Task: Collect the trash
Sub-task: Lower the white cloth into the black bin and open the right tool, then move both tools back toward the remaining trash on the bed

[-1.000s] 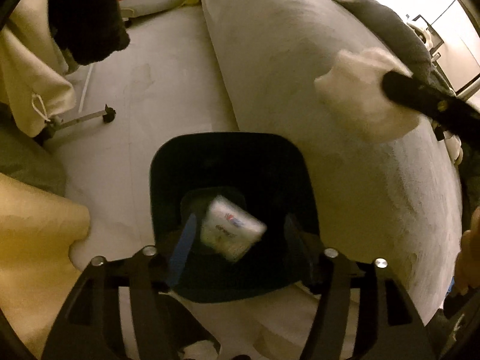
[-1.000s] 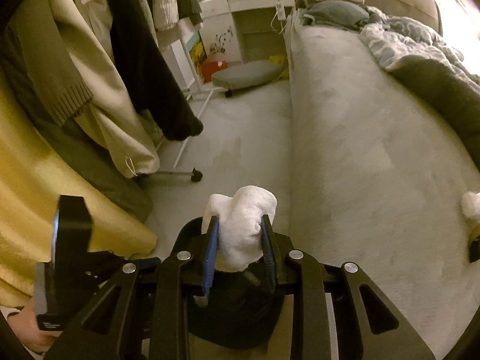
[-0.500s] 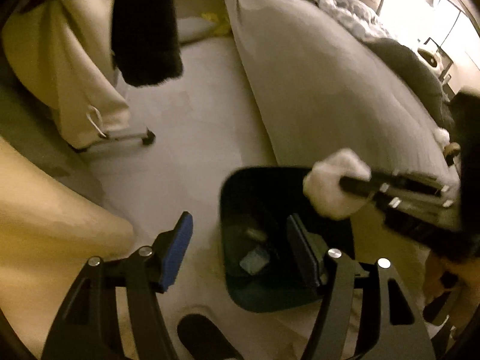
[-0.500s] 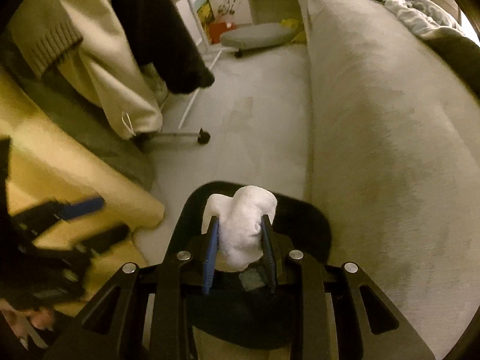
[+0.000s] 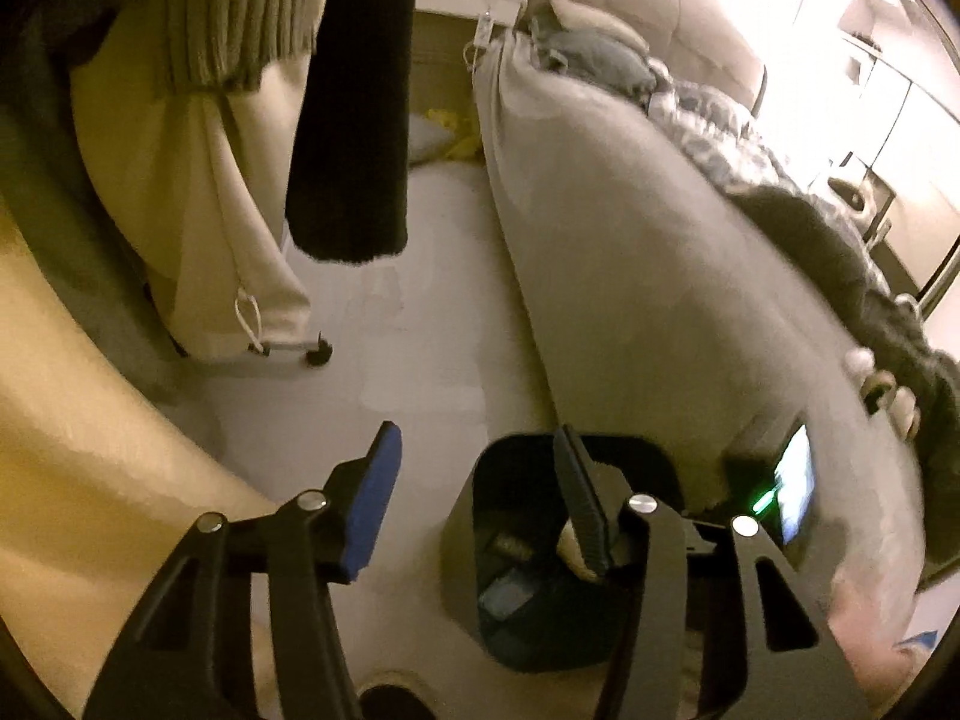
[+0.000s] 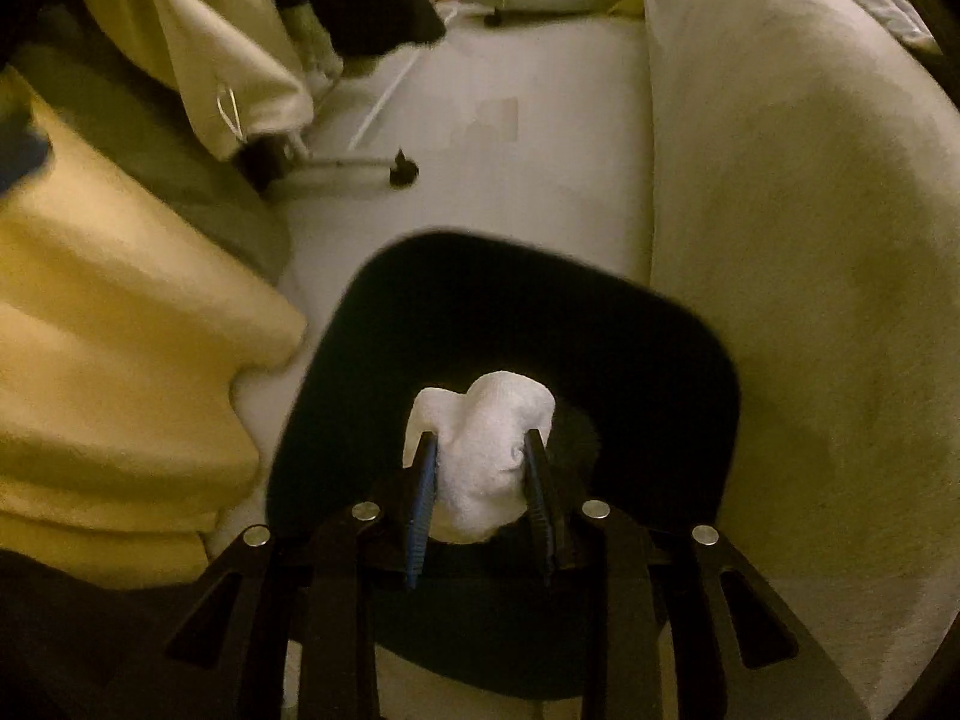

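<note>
the right gripper (image 6: 480, 501) has come down until it hangs right over the mouth of the black bin (image 6: 678, 324), and it is clamped on a white wad of tissue (image 6: 483, 450), though its jaws are just starting to ease apart with the wad still pinched between them. a second ago that wad was up level with the bed; now the bin's rim rings it on every side, so it looks like the drop is about to happen and the tissue should fall straight in. the left gripper (image 5: 474, 501) has pulled up and back to the left of the bin (image 5: 516, 540), holding nothing, its jaws closing on empty air with only floor between them. the packet it had over the bin a moment ago is no longer with it; something pale and a bluish scrap lie at the bottom of the bin, too dark to name. the bin stands on the floor (image 5: 414, 324) tight against the near side of the bed (image 5: 630, 252), with hanging clothes (image 5: 240, 138) to the left. small pale bits farther along the bed (image 5: 882, 384) on the right may be more trash, i cannot tell.
</note>
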The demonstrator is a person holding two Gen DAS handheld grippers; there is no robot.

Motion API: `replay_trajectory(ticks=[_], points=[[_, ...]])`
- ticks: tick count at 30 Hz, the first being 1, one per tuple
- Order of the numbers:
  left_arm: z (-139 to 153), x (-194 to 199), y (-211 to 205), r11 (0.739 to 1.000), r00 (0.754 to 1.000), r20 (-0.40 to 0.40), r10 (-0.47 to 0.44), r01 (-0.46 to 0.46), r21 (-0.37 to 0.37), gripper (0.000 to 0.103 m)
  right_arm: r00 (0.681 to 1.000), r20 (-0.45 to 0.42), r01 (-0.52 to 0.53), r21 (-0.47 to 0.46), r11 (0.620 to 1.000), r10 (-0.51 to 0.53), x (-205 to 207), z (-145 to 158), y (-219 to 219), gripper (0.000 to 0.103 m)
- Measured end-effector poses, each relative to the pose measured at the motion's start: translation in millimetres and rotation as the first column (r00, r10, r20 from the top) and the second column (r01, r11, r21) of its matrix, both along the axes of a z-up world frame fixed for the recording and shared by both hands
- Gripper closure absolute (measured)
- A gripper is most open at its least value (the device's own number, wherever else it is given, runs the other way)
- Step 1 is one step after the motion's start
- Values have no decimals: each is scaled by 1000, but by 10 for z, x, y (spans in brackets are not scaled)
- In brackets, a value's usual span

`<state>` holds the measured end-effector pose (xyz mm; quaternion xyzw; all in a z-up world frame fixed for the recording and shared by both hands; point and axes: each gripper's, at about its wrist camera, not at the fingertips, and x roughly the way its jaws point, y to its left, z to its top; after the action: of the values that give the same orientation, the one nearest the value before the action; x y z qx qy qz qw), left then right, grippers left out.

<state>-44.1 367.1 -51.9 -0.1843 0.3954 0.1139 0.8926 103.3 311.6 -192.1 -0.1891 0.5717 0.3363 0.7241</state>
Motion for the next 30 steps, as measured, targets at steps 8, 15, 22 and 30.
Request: replay_trajectory(ticks=[8, 15, 22, 30], points=[[361, 23, -66, 1000, 988, 156, 14, -16, 12, 54, 997, -5, -72, -66, 995, 72, -235, -168, 4, 41], [678, 113, -325, 997, 961, 275, -30, 10, 72, 54, 996, 12, -84, -13, 996, 84, -288, 50, -66, 39], [795, 226, -604, 995, 943, 327, -65, 35, 96, 53, 994, 102, -58, 129, 990, 45, -158, 599, -288, 33], [902, 391, -913, 992, 925, 366, -99, 65, 104, 42, 969, 244, -24, 237, 971, -35, 27, 1158, -737, 21]])
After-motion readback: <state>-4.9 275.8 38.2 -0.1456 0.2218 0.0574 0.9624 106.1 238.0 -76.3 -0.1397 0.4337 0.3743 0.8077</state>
